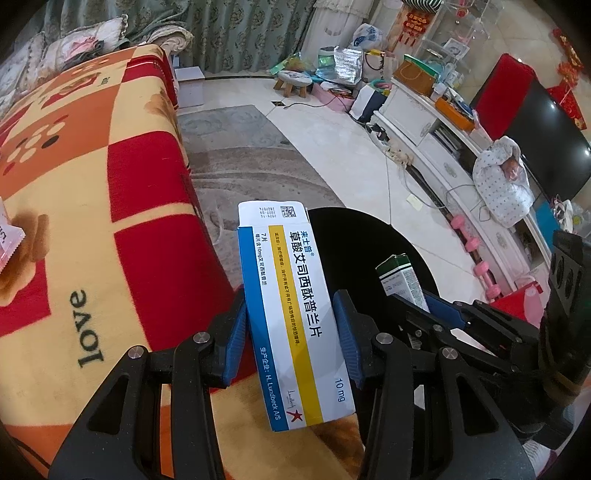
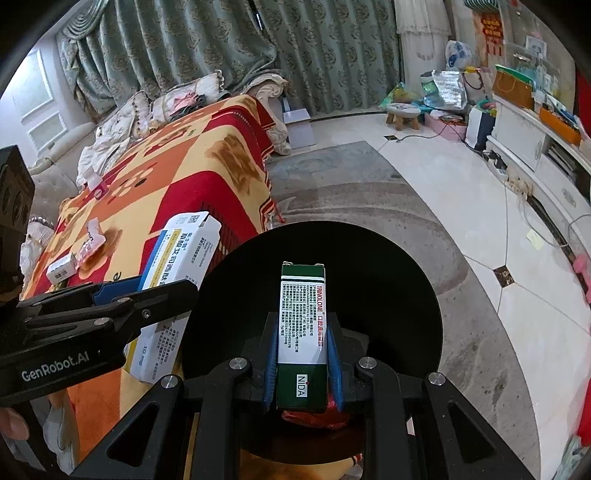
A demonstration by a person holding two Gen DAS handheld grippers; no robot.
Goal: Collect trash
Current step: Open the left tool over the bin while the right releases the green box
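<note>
Left tool point(image 1: 291, 328) clamped on white medicine box point(image 1: 291, 314), right tool point(image 2: 303, 354) clamped on green carton point(image 2: 303, 332) over the black bin point(image 2: 406, 295); judged best: centre each above the opening before releasing.

I'm looking into a lived-in home — a sitting room, by every sign. Heavy patterned curtains point(image 2: 207, 48) are hanging along the far wall, and a sofa point(image 2: 122, 122) with cushions is sitting under a bright blanket point(image 1: 74, 184). A dark television point(image 1: 546, 144) is standing on a long white cabinet point(image 1: 436, 122) crowded with household odds and ends. A rug point(image 2: 332, 192) is lying across the pale tiled floor point(image 2: 517, 295), a small wooden stool point(image 2: 402, 112) beside bags and boxes — red festive ornaments point(image 1: 415, 22) are hanging by the wall.
</note>
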